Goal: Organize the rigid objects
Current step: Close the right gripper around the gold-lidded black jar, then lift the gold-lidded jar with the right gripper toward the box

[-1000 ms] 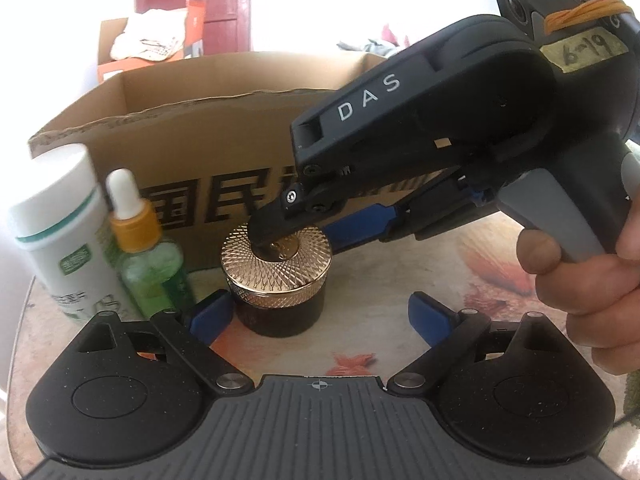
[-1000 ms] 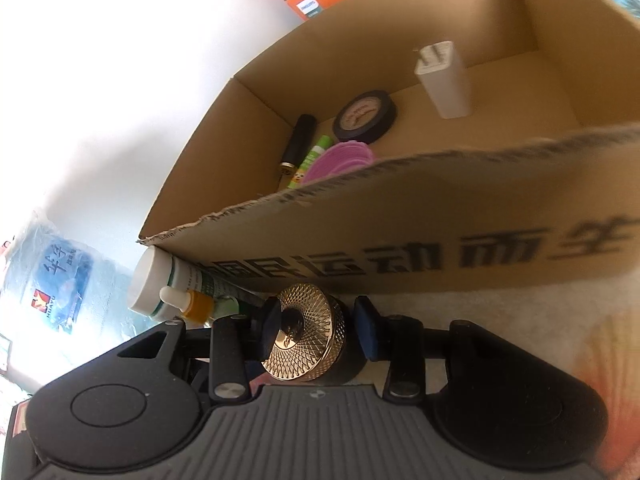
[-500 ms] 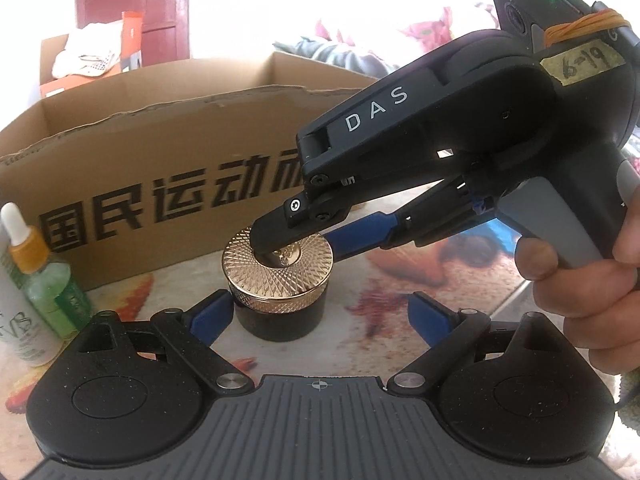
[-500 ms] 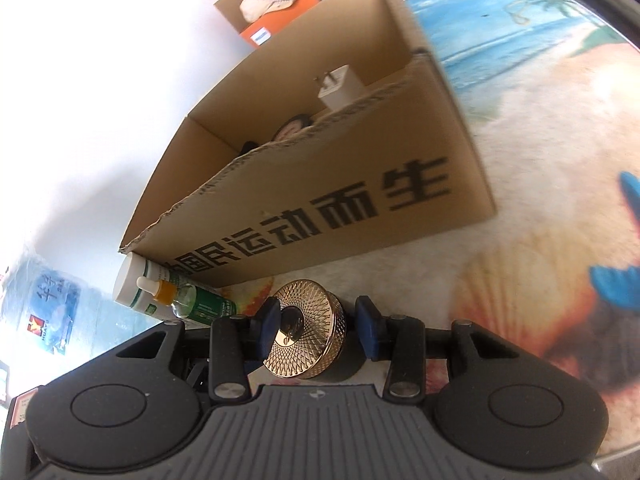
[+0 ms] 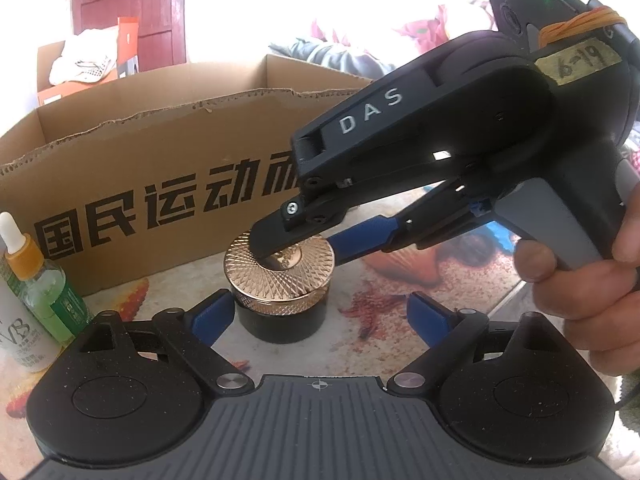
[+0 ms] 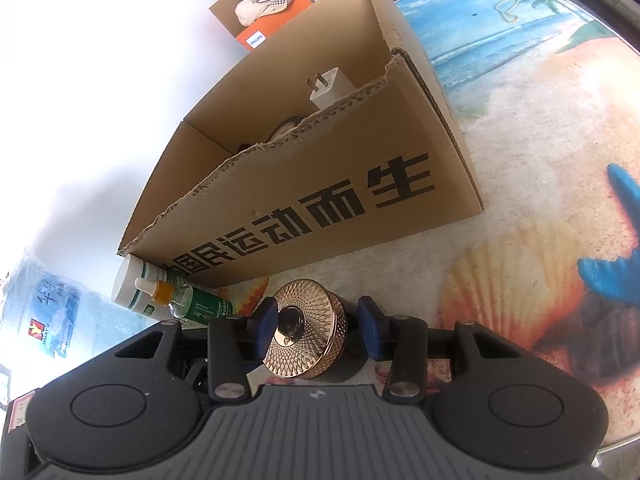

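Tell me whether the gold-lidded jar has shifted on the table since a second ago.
Yes. In the left wrist view the gold-lidded jar now stands well right of the dropper bottle, beside which it stood earlier, along the cardboard box front.

A dark jar with a gold knurled lid (image 5: 280,276) stands on the shell-printed table (image 5: 360,344) before a cardboard box (image 5: 160,152). The right gripper (image 5: 296,246), held in a hand (image 5: 592,292), straddles the lid, its jaws opening. The left gripper (image 5: 320,312), jaws closing, stands wide, the jar between them. A dropper bottle (image 5: 44,284) stands left.
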`<control>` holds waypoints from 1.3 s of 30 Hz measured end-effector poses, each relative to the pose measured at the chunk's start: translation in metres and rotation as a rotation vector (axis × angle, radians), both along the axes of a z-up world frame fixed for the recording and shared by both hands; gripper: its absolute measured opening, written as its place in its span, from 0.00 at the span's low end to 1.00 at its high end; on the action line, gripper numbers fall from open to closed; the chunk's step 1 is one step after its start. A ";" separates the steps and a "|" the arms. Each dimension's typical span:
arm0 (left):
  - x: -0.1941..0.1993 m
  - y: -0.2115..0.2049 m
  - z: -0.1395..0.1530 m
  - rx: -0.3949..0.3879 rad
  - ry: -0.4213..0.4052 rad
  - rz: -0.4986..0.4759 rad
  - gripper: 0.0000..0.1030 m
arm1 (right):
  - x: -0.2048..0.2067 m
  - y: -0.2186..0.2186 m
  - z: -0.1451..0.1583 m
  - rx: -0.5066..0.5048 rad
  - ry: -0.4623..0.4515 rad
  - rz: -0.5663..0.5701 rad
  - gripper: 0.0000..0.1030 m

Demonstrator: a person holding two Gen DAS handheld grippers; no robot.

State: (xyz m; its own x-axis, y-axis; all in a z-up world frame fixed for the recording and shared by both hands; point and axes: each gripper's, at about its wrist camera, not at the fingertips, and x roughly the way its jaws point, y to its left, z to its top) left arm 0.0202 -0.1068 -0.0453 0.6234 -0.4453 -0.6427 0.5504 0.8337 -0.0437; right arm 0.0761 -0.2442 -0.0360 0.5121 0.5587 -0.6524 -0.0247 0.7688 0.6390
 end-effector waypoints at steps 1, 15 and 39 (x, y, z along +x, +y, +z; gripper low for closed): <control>0.001 0.000 0.000 0.009 -0.004 0.005 0.84 | 0.000 -0.001 -0.001 0.005 0.002 -0.002 0.46; 0.029 -0.001 -0.003 0.039 0.019 0.071 0.55 | 0.000 -0.005 -0.001 0.010 0.009 -0.005 0.46; 0.021 -0.013 -0.005 0.052 0.028 0.037 0.55 | -0.018 -0.020 -0.002 0.029 0.023 -0.050 0.49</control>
